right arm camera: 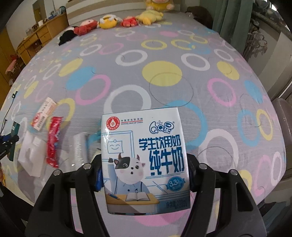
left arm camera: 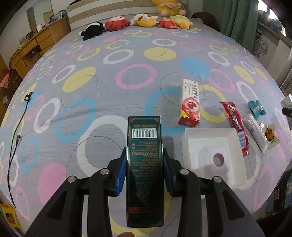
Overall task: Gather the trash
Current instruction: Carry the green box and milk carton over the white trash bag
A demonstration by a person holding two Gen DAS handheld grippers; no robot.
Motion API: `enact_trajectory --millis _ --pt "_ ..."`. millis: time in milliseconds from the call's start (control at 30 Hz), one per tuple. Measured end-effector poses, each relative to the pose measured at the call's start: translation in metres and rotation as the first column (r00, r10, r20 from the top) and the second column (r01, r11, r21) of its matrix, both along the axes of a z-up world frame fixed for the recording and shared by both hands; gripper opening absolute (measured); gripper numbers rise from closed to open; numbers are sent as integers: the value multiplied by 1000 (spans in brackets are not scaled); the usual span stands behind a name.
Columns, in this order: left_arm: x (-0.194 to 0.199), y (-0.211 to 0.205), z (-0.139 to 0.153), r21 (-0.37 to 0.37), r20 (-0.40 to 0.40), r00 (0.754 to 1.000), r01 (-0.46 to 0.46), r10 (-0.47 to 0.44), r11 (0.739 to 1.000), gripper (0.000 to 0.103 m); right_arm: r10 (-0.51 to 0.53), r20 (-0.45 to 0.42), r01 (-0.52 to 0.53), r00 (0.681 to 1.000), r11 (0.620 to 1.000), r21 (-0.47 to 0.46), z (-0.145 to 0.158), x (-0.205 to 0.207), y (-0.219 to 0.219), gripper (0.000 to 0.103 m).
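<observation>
My left gripper [left arm camera: 144,152] is shut on a tall dark green box [left arm camera: 145,169] with a barcode, its blue pads [left arm camera: 121,175] pressing both long sides, lifted over the bed. My right gripper [right arm camera: 144,161] is shut on a white and blue milk carton [right arm camera: 144,145] with a cartoon cow, held above the sheet. On the bed lie a red and white box [left arm camera: 190,104], a red wrapper [left arm camera: 235,124], a white moulded tray [left arm camera: 213,151], a teal packet [left arm camera: 256,108], a clear plastic bag [left arm camera: 255,131] and a small orange packet [left arm camera: 271,134].
The bed [left arm camera: 109,87] has a grey sheet with coloured rings. Plush toys [left arm camera: 142,21] line its far end. A black cable [left arm camera: 16,131] trails along the left edge. A wooden desk [left arm camera: 34,47] stands left, a green curtain [left arm camera: 235,16] right, a grey bin-like rim [right arm camera: 284,127] far right.
</observation>
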State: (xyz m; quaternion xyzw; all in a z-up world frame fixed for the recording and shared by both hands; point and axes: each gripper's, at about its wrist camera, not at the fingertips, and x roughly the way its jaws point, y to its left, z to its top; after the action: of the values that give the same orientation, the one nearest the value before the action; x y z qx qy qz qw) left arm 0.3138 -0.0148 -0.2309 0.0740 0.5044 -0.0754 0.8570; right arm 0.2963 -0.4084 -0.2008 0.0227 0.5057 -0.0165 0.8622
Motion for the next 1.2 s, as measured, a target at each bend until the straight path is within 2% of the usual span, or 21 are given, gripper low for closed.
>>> enact_trajectory --millis 367,667,1000,1200 --pt "-41 -3 34 -18 52 999 11 -10 1000 35 28 117 -29 993 1000 9 58 -59 42 63" --pt "-100 -17 79 -3 132 991 25 -25 1000 35 53 215 -63 975 997 42 104 -125 93 63" --pt "-174 -17 118 -19 187 982 26 -22 1000 35 54 307 -72 950 996 49 127 -214 151 63" --pt "-218 -15 116 -30 169 985 41 -36 999 35 81 293 -104 953 992 65 118 -260 190 63"
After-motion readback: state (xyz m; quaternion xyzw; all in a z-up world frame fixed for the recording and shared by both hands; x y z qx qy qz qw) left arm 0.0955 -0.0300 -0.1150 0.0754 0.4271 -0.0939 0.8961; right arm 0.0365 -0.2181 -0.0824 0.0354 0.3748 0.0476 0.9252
